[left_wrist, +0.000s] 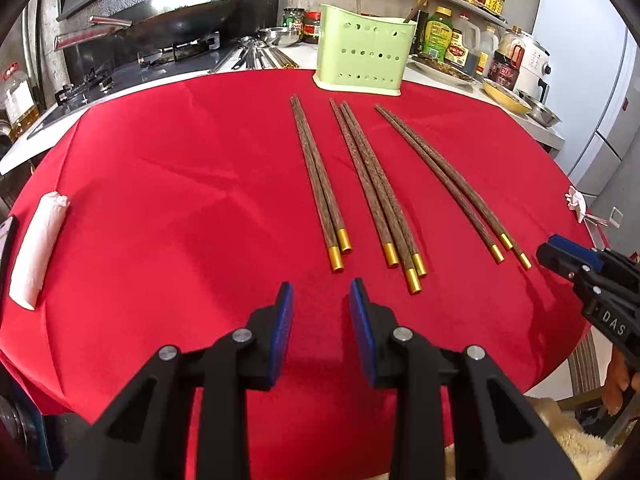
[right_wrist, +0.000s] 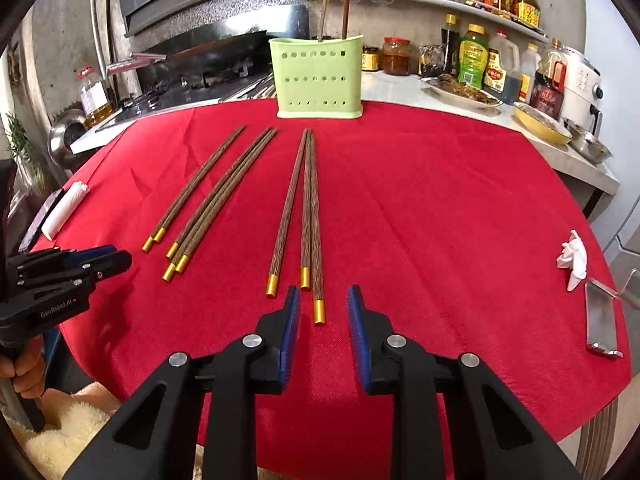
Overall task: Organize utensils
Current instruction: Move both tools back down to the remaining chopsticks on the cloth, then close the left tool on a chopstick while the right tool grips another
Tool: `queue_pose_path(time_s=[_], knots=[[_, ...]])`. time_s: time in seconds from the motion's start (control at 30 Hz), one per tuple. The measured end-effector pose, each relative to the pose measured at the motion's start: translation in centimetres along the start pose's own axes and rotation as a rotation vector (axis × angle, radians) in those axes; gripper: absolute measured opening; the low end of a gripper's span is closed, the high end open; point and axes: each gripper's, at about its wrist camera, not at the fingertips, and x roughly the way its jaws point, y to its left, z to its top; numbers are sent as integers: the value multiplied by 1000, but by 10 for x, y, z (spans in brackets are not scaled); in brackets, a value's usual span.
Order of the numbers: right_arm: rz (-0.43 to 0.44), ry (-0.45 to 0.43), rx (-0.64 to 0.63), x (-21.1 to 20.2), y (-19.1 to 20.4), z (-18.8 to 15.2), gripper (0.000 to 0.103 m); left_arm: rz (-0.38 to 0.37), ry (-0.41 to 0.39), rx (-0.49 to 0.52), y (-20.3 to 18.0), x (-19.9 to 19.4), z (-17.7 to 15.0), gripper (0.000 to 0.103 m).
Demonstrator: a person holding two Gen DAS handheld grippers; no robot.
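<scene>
Reaching for the chopsticks is the step in hand, and neither gripper has one yet. The left gripper [left_wrist: 321, 292] hangs low over the red cloth near the front edge of the counter, jaws released with a narrow gap and nothing between the blue pads. The right gripper [right_wrist: 323, 300] is in the same state, partly parted and empty, though the gold cap of the nearest chopstick [right_wrist: 319, 312] lies in line with its gap, just ahead of the pads.

Wooden chopsticks lie on the cloth in 3 loose groups, gold caps toward the front edge and thin tips toward the back. The left pair [left_wrist: 318, 184] and the middle bundle [left_wrist: 376, 196] sit ahead of the left gripper; the right group [left_wrist: 448, 184] sits ahead of the right one. The green holder [right_wrist: 316, 80] stands at the back edge of the cloth, with 2 utensils already upright in it.

To do this well, I would pick 1 stick at a time, starting with the outermost of a group, so neighbours are not dragged along. Closing across the shaft just behind the gold cap should give the pads wood to bite; the metal cap probably slips. Sticks lying this flat call for a steep approach, with the fingertips pressed lightly into the cloth. The middle bundle overlaps, so it is likely the hardest to separate. The 2 grippers are close together, so alternating them seems safer
</scene>
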Motion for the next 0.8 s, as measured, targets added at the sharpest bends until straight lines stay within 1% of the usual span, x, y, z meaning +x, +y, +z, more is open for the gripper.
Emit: queue_pose_path(time_s=[0.2,0.23,0.27,0.37,0.53,0.63,0.73,0.8], knots=[[2,8,21,5,-6,-2,26,-4,-6,25,-6,4,5,30],[1,10,22,6,-7,-3,26,5,-4,27,-7,7,7,30],[-1,13,21,7,-8,-3,25,9,0,30,-8,10,9,28],[5,16,30,8,-10,-3,20,21,5,35,-8,15,12,19],[32,29,25,12,-9,-3,20,38,2,70,-13,16,12,15],[40,42,7,15,-5,-3,20,56,1,85,-13,17,12,8],[28,52,1,20,-3,-3,19,48,6,73,-6,17,13,8],[13,50,-5,21,-3,-1,13,56,4,71,-4,16,13,8]])
